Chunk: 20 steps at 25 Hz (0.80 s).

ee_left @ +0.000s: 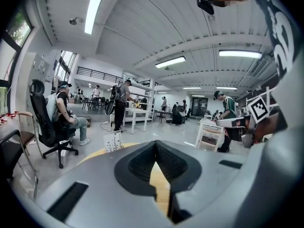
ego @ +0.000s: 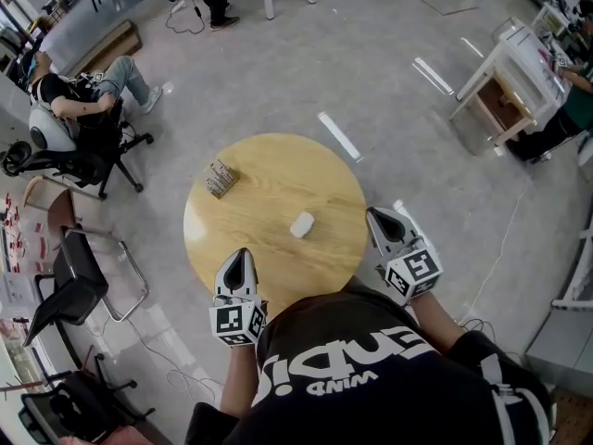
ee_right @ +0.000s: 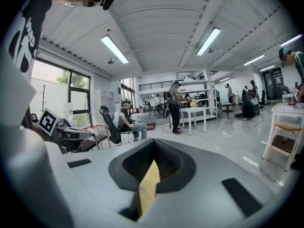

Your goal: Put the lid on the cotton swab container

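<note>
The clear cotton swab container [ego: 220,178] stands at the far left of the round wooden table [ego: 269,170]; it also shows as a small clear box [ee_left: 113,141] in the left gripper view and as the same box [ee_right: 126,137] in the right gripper view. A small white lid [ego: 302,224] lies near the table's middle. My left gripper [ego: 241,254] hovers at the near left edge, shut and empty. At the right edge, beside the lid but apart from it, my right gripper [ego: 375,214] is also shut with nothing in it.
A person sits on an office chair [ego: 79,146] to the left, with more chairs [ego: 79,276] nearer. A white table [ego: 505,82] stands at the far right. Other people stand further back in the room [ee_left: 121,103].
</note>
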Available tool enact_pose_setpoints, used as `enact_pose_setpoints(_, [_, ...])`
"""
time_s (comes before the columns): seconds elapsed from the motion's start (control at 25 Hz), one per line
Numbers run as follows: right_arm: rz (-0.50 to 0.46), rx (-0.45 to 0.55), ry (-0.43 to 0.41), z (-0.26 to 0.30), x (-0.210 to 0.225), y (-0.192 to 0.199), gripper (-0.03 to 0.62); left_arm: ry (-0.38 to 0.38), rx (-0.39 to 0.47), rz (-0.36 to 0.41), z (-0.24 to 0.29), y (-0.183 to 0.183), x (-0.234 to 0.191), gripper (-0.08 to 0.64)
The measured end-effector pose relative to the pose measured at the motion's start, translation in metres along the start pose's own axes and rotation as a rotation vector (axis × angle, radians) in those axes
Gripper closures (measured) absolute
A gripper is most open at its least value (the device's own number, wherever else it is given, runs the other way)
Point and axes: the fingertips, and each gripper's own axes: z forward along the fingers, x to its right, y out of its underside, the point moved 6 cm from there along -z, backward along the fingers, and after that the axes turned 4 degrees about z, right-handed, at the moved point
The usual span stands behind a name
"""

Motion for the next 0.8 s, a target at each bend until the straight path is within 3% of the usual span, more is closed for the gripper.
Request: enact_pose_setpoints(0.8, [-0.021, -0.013, 0.001, 0.001, -0.012, 0.007, 0.589, -0.005, 0.003, 0.019, 0.006, -0.006, 0.006, 0.548])
